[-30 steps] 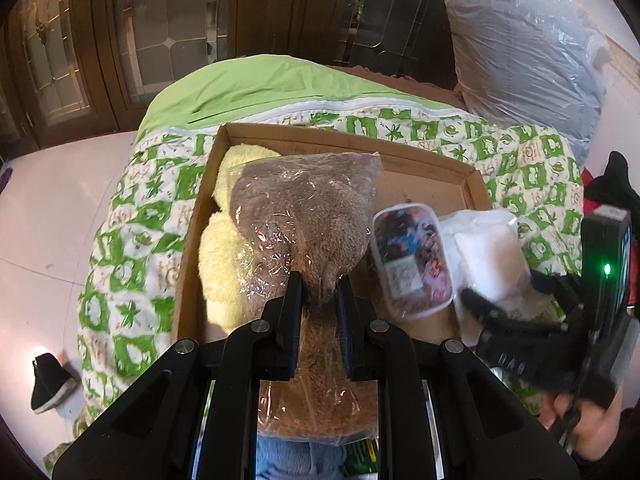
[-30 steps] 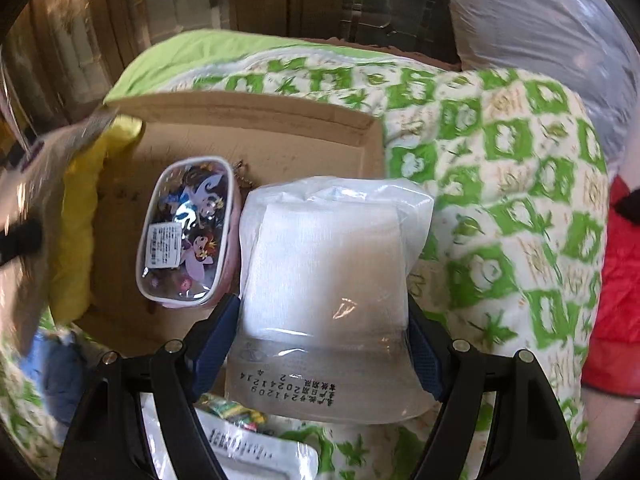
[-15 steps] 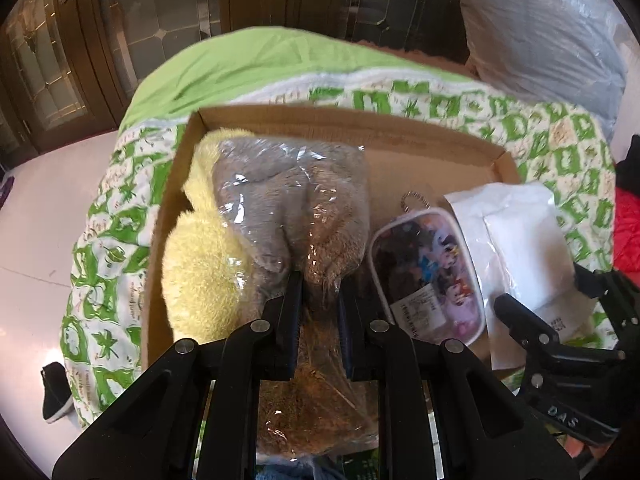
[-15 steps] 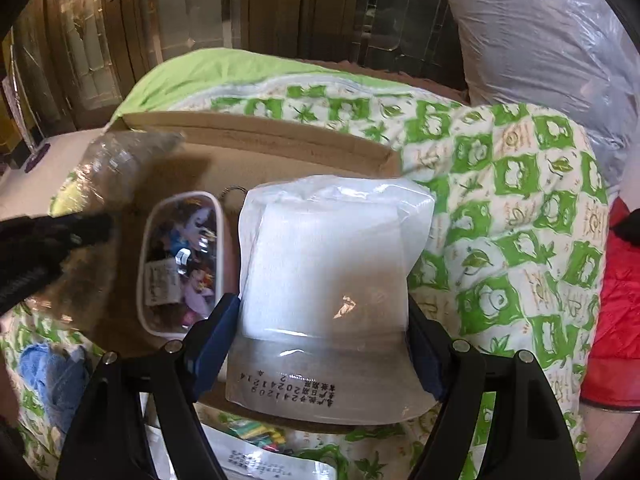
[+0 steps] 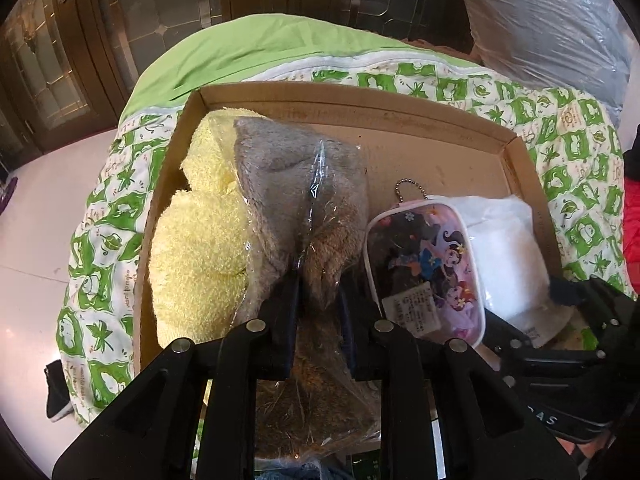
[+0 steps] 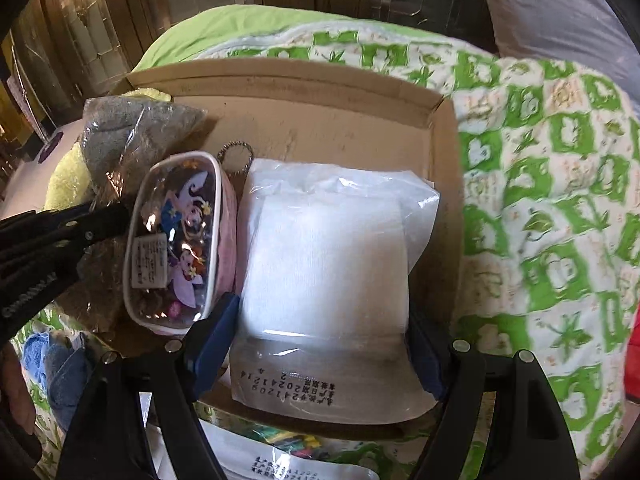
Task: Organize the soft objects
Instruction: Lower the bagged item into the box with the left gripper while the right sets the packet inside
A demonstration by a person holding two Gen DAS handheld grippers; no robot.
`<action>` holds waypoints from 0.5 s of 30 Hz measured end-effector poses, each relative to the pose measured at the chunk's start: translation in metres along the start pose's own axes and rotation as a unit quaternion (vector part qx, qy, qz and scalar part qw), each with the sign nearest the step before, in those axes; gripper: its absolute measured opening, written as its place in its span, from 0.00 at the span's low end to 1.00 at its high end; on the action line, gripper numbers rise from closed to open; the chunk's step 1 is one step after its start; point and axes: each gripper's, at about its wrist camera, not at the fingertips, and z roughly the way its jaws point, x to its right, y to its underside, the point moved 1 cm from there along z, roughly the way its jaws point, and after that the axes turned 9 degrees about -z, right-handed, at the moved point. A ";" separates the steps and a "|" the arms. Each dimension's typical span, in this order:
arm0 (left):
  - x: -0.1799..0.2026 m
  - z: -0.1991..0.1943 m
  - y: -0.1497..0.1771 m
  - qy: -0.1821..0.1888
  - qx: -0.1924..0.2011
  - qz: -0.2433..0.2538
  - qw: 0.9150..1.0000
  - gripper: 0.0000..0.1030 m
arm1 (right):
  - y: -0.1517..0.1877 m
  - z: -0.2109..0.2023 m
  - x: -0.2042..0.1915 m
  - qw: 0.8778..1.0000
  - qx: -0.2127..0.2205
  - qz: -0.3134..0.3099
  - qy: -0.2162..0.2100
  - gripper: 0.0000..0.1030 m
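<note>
Your left gripper is clenched on the grey-brown plush toy in a clear plastic bag; the bag's long axis runs straight along the fingers, grey end pointing away from you toward the far wall of the shallow brown cardboard box, brown end trailing back under the gripper; it lies in the left half of the box, pressed against the pale yellow fluffy plush on its left. Your right gripper grasps the white folded cloth sealed in a clear plastic pouch, jaws spread wide against its two side edges; the pouch lies flat in the box's right part, long axis along the fingers, its printed date end toward you and overhanging the near box wall. Between the two bags sits the small pink-edged zip pouch with a cartoon-print clear front, touching the white pouch, its ball chain pointing to the far wall; the box rests on a green-and-white patterned quilt.
</note>
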 end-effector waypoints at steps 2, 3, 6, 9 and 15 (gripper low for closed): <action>0.000 -0.005 0.000 0.005 0.000 -0.003 1.000 0.29 | 0.000 0.000 0.000 1.000 0.006 0.001 -0.003 0.77; 0.000 -0.008 0.000 0.009 0.001 -0.005 1.000 0.34 | 0.001 0.000 0.000 1.000 0.009 0.003 -0.005 0.77; 0.002 -0.018 0.001 0.018 0.009 -0.003 1.000 0.51 | 0.005 -0.006 0.004 1.000 0.019 0.009 -0.005 0.77; 0.007 -0.025 0.004 0.008 0.018 0.011 1.000 0.52 | 0.009 -0.013 0.006 1.000 0.030 0.007 0.005 0.78; 0.004 -0.038 0.009 0.000 0.026 0.008 1.000 0.52 | 0.018 -0.032 0.012 0.999 0.046 0.006 0.023 0.84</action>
